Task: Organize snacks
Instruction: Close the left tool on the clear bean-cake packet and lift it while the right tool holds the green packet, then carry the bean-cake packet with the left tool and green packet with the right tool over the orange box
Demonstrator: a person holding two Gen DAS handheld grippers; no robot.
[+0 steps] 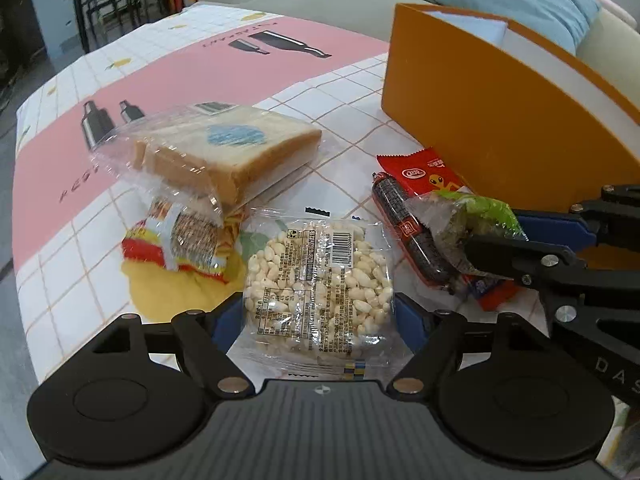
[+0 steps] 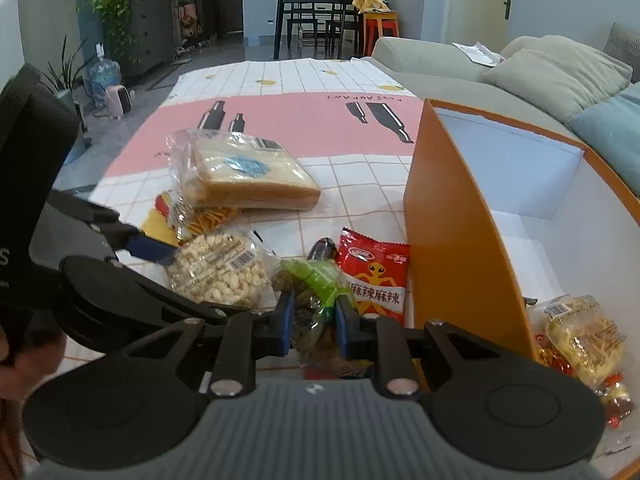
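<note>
My left gripper (image 1: 318, 316) is shut on a clear pack of puffed rice cake (image 1: 320, 276), also seen in the right wrist view (image 2: 218, 270). My right gripper (image 2: 314, 316) is shut on a green-and-clear snack packet (image 2: 316, 292), seen from the left wrist view (image 1: 464, 216). Beside it lie a dark sausage stick (image 1: 404, 224) and a red spicy snack packet (image 2: 376, 276). Bagged sliced bread (image 1: 224, 152) rests on a red-yellow noodle snack pack (image 1: 180, 240). The orange box (image 2: 452, 224) stands at the right with wrapped snacks (image 2: 580, 336) inside.
The table has a pink and white checked cloth (image 1: 208, 64). A grey sofa with cushions (image 2: 540, 68) lies behind the box. A dark dining table and chairs (image 2: 316, 20) stand far back. The table's left edge (image 1: 20, 240) is close.
</note>
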